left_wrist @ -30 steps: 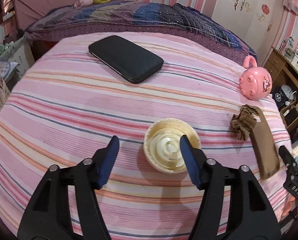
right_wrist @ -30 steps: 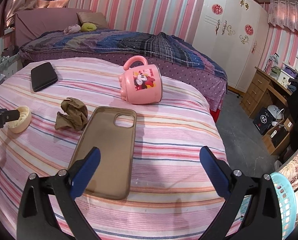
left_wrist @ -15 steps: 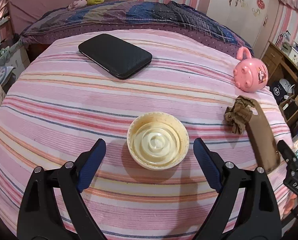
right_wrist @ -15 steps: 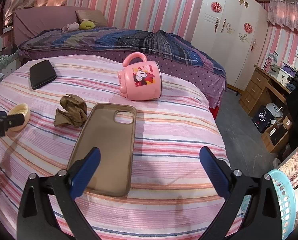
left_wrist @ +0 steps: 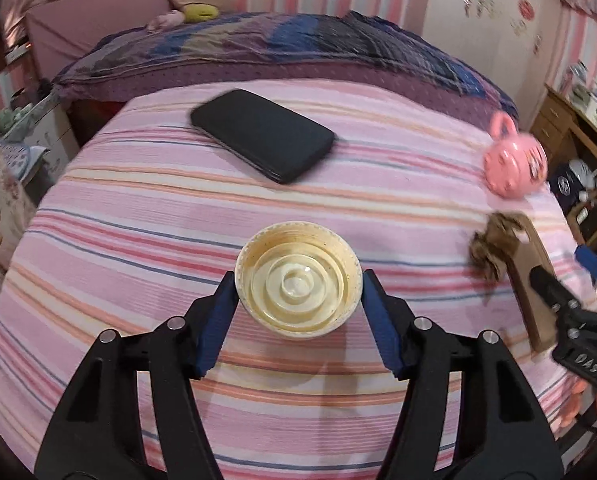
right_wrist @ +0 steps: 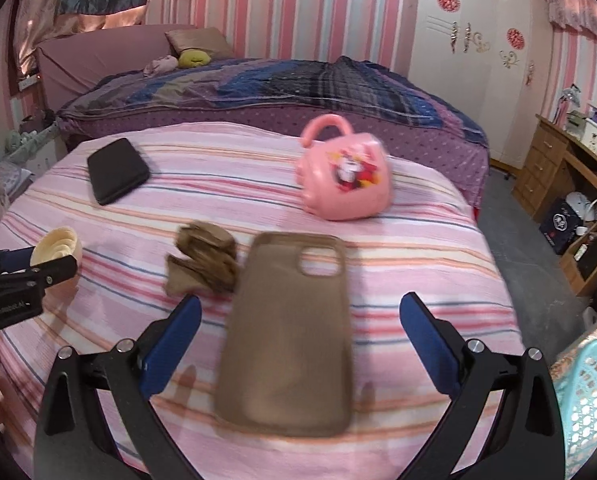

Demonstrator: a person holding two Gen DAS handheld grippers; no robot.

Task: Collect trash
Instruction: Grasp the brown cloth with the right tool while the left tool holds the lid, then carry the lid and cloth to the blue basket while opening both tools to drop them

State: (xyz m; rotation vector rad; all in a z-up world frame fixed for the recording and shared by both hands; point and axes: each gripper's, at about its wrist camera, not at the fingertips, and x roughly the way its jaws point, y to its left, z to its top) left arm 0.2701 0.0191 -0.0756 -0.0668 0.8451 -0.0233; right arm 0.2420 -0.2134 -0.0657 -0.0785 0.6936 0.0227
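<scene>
Now cream lid (left_wrist: 297, 278) sits between closing left gripper (left_wrist: 297, 300) jaws.

pink mug (right_wrist: 344, 178) blurred; basket (right_wrist: 590, 404) cut off

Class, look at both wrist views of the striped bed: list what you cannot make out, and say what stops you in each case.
- Pink mug, right wrist view: motion blur smears its printed picture.
- Cream lid, right wrist view: partly hidden behind the left gripper, whose jaws are closing.
- Teal basket, right wrist view: cut off by the frame edge, contents unseen.
- Brown phone case, left wrist view: near end hidden by the right gripper.
</scene>
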